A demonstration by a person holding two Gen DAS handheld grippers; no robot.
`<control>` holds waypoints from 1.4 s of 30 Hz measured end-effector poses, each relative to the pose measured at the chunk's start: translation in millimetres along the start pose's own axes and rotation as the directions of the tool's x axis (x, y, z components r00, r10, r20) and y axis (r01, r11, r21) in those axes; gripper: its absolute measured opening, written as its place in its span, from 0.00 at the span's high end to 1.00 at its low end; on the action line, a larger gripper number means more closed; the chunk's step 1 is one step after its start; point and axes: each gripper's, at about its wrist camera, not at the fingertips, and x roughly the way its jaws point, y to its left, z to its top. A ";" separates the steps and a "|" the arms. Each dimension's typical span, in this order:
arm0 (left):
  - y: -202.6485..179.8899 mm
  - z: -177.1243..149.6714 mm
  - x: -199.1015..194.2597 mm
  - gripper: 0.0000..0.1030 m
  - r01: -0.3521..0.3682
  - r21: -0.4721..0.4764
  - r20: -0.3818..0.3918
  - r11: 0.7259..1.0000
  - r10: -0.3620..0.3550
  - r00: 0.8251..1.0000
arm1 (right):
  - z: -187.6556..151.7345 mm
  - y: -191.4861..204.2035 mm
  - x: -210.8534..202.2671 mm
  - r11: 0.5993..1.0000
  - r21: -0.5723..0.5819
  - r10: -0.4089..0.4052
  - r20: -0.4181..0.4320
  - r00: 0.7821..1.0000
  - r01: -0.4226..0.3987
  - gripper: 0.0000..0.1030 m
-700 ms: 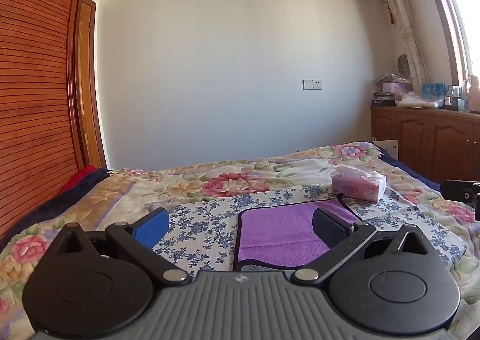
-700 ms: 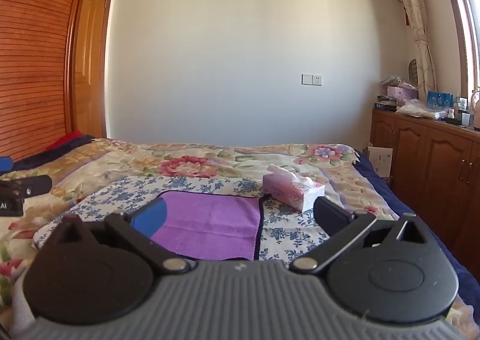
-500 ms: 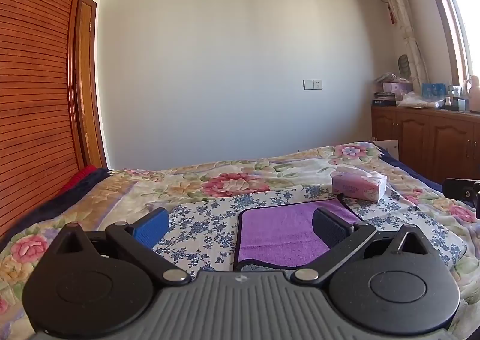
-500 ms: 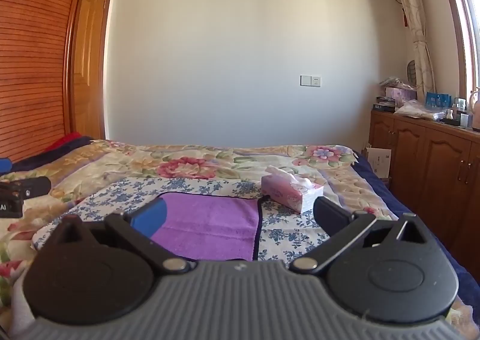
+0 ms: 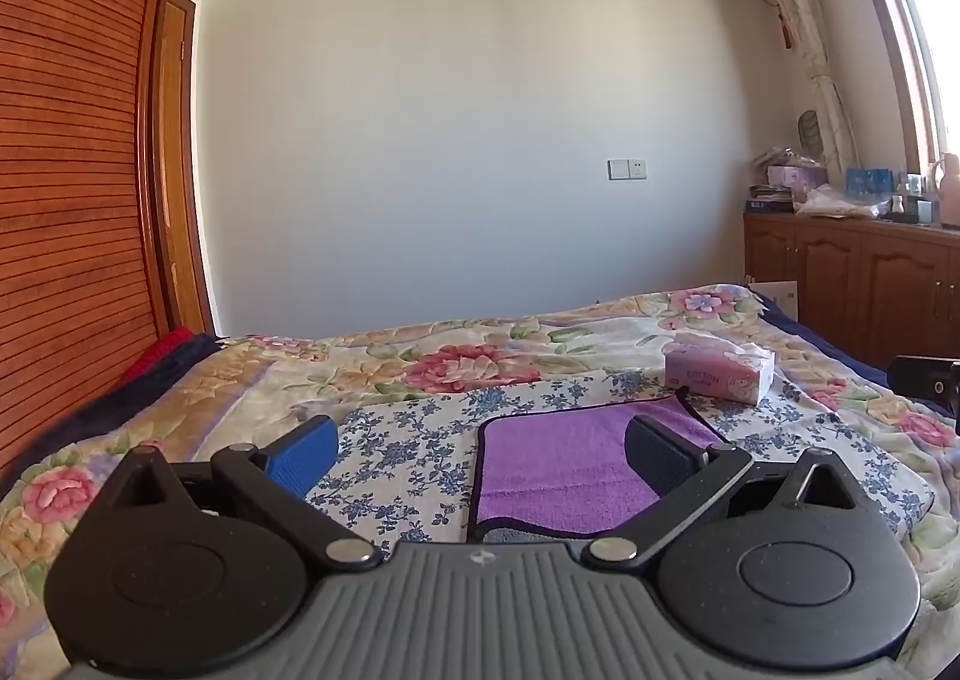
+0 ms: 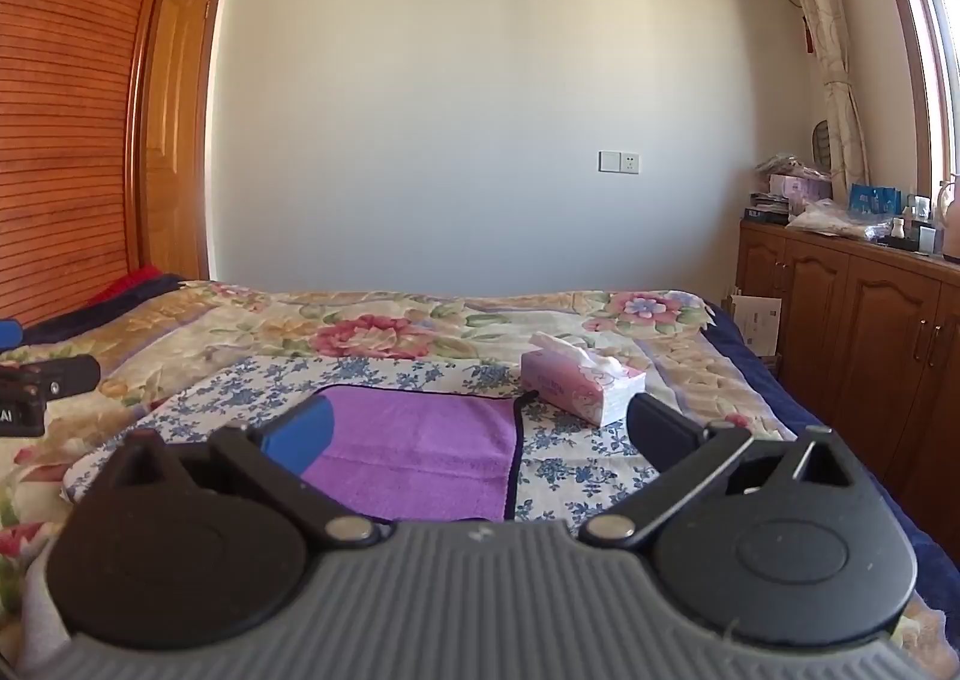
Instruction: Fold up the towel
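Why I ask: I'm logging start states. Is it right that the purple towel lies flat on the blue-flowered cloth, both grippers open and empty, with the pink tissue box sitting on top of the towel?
Not quite. The pink tissue box sits beside the purple towel, past its far right corner, on the blue-flowered cloth, as the right wrist view shows. The rest holds: left gripper and right gripper are open and empty.

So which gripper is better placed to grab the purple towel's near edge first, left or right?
Probably the left gripper: the towel's near left corner lies between its open fingers. The open right gripper frames mostly mid-towel.
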 end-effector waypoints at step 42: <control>-0.6 -2.3 -2.7 0.00 0.001 -0.006 0.005 1.000 0.000 1.000 | 0.0 0.8 -0.2 1.000 -0.009 -0.003 0.002 1.000 0.003 0.00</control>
